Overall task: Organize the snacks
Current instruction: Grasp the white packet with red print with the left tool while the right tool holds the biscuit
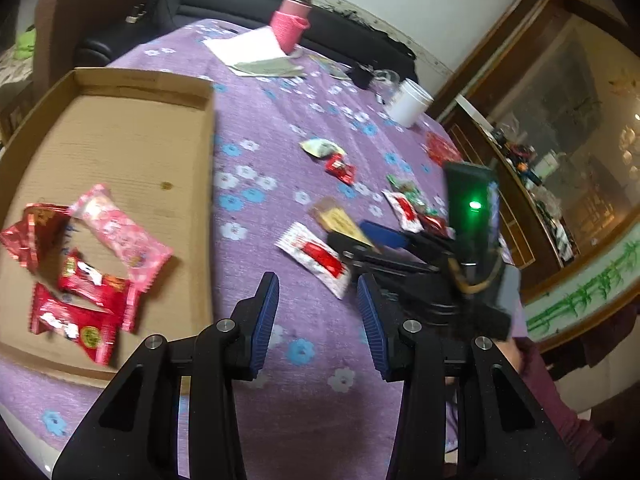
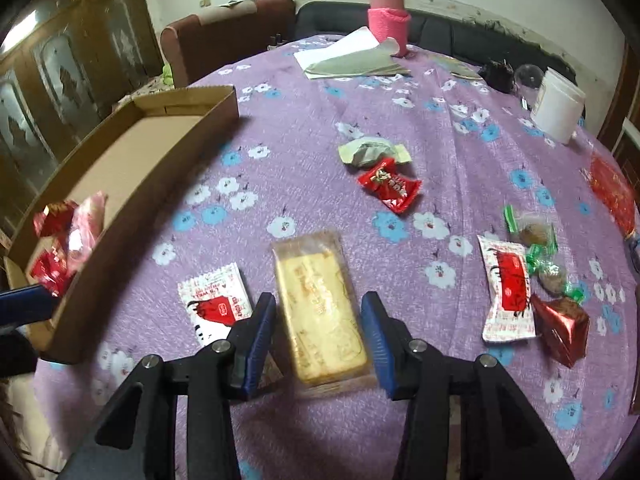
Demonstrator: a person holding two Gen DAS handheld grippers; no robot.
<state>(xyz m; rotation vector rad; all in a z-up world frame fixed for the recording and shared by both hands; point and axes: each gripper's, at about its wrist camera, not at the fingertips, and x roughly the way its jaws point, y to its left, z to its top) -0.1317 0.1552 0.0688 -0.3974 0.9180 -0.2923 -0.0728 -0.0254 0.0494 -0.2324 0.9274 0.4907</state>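
A shallow cardboard tray (image 1: 120, 152) lies on the purple flowered tablecloth and holds a pink packet (image 1: 120, 232) and several red packets (image 1: 80, 304); its wall also shows in the right wrist view (image 2: 132, 200). My left gripper (image 1: 318, 320) is open and empty above the cloth, just right of the tray. My right gripper (image 2: 318, 340) is open, its fingers on either side of a yellow biscuit packet (image 2: 320, 312) lying on the cloth. A white-and-red sachet (image 2: 214, 304) lies left of the biscuit packet. The right gripper also shows in the left wrist view (image 1: 384, 236).
Loose snacks lie on the cloth: a red candy (image 2: 390, 186), a pale wrapper (image 2: 370, 152), a second white-and-red sachet (image 2: 508, 292), a red foil packet (image 2: 560, 324) and green-wrapped sweets (image 2: 536, 236). At the back stand a pink flask (image 2: 388, 16), papers (image 2: 348, 56) and a white tub (image 2: 558, 106).
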